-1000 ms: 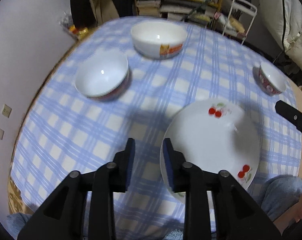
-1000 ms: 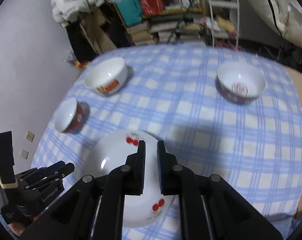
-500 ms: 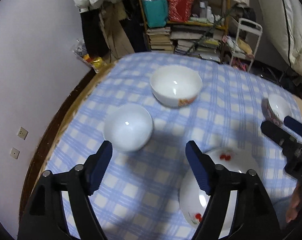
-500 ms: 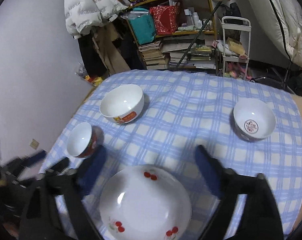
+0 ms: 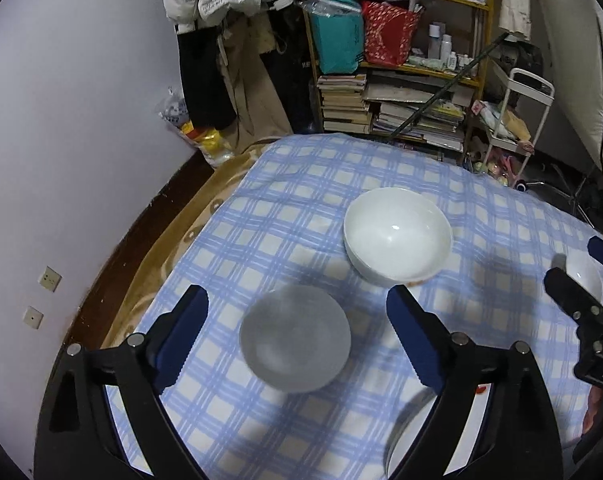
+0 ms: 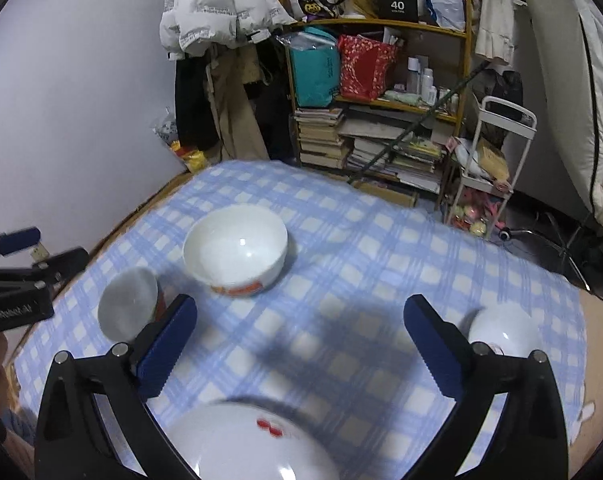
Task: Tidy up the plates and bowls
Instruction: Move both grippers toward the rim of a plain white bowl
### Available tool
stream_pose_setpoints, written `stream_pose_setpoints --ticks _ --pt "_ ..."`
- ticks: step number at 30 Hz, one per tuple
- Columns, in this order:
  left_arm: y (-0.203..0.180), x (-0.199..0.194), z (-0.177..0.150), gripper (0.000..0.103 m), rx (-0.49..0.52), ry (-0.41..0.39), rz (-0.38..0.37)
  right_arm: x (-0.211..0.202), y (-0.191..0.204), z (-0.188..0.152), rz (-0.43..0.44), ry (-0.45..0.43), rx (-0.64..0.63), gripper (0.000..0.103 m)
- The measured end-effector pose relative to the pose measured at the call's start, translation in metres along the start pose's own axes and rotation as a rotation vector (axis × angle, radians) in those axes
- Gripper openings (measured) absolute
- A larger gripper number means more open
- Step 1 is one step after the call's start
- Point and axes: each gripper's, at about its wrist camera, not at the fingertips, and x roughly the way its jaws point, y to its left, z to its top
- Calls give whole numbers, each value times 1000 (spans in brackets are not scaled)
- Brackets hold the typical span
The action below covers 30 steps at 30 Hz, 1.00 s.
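Here, both tongs are opening above the checked worktop (image 6: 341, 240), left tongs (image 5: 297, 312) and right tongs (image 6: 301, 328) pinching nothing. A large white bowl (image 6: 235, 250) sits beyond a cherry-printed plate (image 6: 241, 444).

Open checked cloth lies at the middle of the counter (image 6: 341, 280), between the large white bowl (image 6: 235, 254), the small red-sided bowl (image 6: 127, 312), the right-hand bowl (image 6: 501, 330) and the cherry plate (image 6: 253, 444); a bookshelf (image 6: 381, 92) stands beyond the far edge.
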Motion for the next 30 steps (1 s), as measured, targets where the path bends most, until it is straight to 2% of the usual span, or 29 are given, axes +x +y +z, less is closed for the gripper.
stream_pose_setpoints --ticks 5,10,14,19,22,27,30 --pt "8 35 18 90 -49 42 2 25 -1 19 15 15 -3 103" --pt "12 64 31 90 -97 62 -29 59 -3 29 9 66 0 103" --pt "7 89 39 90 -77 94 -60 85 -7 37 72 114 27 103" --pt "-7 119 42 90 -25 116 -29 122 -5 39 73 190 12 103" --pt "-17 139 44 90 0 159 -27 139 -3 38 76 216 13 103" --pt "-27 164 44 89 4 202 -41 166 1 33 24 275 -24 88" --pt "-30 170 43 86 -19 202 -108 181 -3 29 49 333 15 58"
